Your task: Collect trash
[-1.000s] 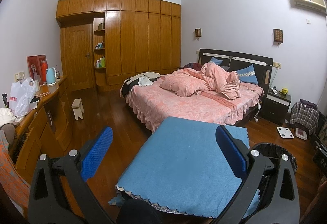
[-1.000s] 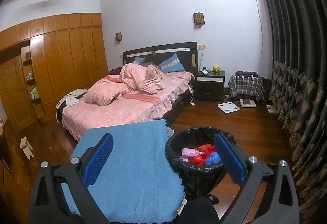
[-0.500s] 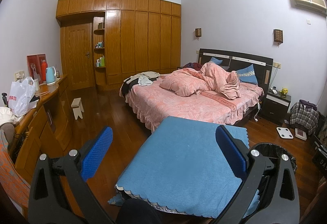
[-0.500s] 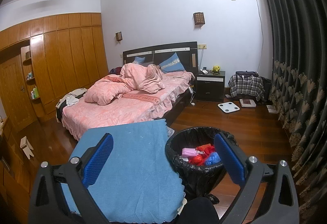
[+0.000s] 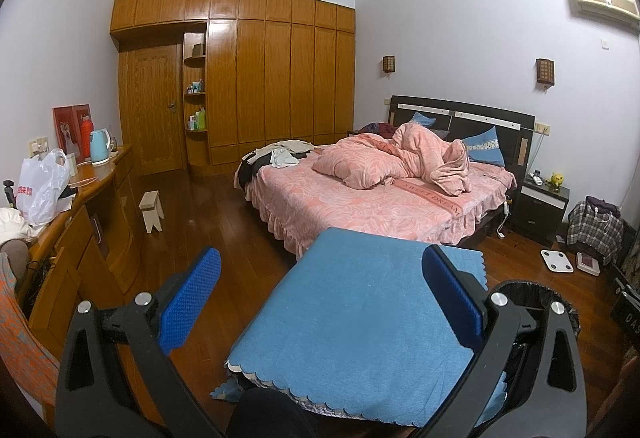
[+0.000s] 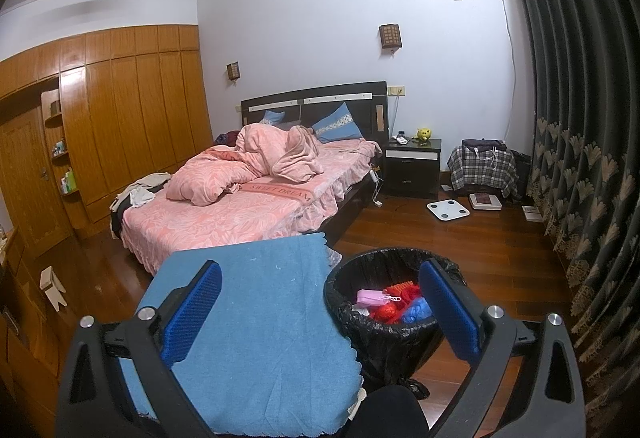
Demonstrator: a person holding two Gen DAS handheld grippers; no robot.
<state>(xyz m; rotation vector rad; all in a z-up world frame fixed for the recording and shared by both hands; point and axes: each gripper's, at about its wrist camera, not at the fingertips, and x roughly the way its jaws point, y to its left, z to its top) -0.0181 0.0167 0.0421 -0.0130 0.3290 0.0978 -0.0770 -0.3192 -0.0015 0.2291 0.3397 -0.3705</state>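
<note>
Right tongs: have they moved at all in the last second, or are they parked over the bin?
No. The right tongs sit in the same spot against the black trash bin and the blue cloth, open and holding nothing.

My black-lined trash bin stands upright on the wooden floor, just beside my blue-clothed table. Inside lie pink, red and blue scraps.
</note>
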